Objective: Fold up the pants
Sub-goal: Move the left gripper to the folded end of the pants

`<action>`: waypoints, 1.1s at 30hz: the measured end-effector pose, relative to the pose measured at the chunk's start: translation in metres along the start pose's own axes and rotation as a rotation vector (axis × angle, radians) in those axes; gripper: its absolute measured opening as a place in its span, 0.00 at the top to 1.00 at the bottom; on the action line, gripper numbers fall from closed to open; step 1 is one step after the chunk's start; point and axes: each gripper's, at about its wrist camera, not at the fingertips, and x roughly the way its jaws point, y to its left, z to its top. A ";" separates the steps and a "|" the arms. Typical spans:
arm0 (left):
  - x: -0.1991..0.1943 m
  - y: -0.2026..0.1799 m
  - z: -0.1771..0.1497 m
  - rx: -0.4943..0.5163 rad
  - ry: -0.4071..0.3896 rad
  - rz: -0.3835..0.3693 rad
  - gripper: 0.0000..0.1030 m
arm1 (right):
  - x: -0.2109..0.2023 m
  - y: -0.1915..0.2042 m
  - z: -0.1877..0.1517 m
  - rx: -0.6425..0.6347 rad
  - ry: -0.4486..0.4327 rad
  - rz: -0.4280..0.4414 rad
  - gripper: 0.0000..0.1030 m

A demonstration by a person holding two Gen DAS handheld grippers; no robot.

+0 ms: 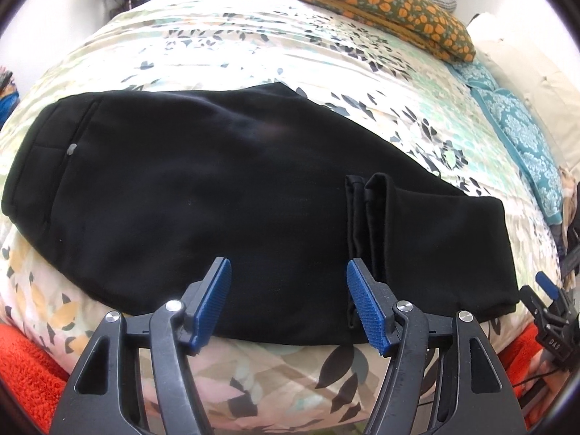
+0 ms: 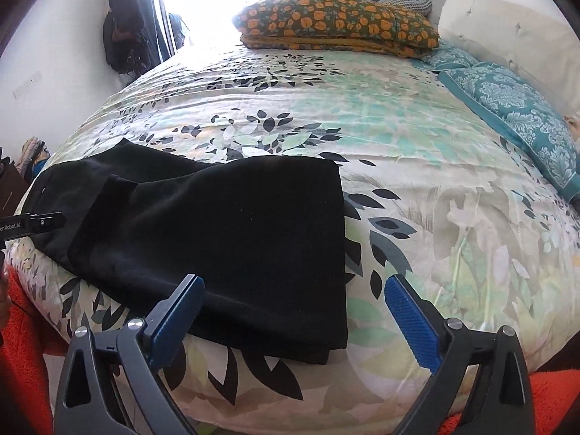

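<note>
The black pants (image 1: 224, 188) lie flat on the bed (image 1: 362, 83), near its front edge, with the leg ends folded back over the legs at 3 o'clock in the left view. The left tool (image 1: 289, 299) hovers spread above the pants' near edge, gripping nothing. The right tool (image 2: 294, 320) is spread too, straddling the folded corner at 6 o'clock. A floral pillow (image 2: 340, 21) rests at 12 o'clock.

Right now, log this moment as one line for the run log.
pants: black, partly folded, flat on bed | left gripper: open, holding nothing | right gripper: open, holding nothing
</note>
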 end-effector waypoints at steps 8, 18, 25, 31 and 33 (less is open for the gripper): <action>0.004 -0.011 -0.005 0.042 0.011 0.005 0.33 | -0.004 -0.002 0.002 0.002 -0.017 -0.009 0.04; 0.008 -0.008 -0.005 0.026 0.024 0.009 0.33 | -0.004 -0.003 0.003 -0.001 -0.025 -0.005 0.04; 0.005 -0.004 -0.001 0.008 0.028 -0.018 0.33 | -0.007 -0.003 0.005 -0.006 -0.043 -0.009 0.04; -0.049 0.061 0.046 -0.174 -0.092 -0.146 0.33 | -0.014 -0.011 0.004 0.017 -0.069 -0.021 0.04; -0.074 0.109 0.068 -0.246 -0.174 -0.133 0.29 | -0.015 -0.014 0.005 0.028 -0.074 -0.027 0.04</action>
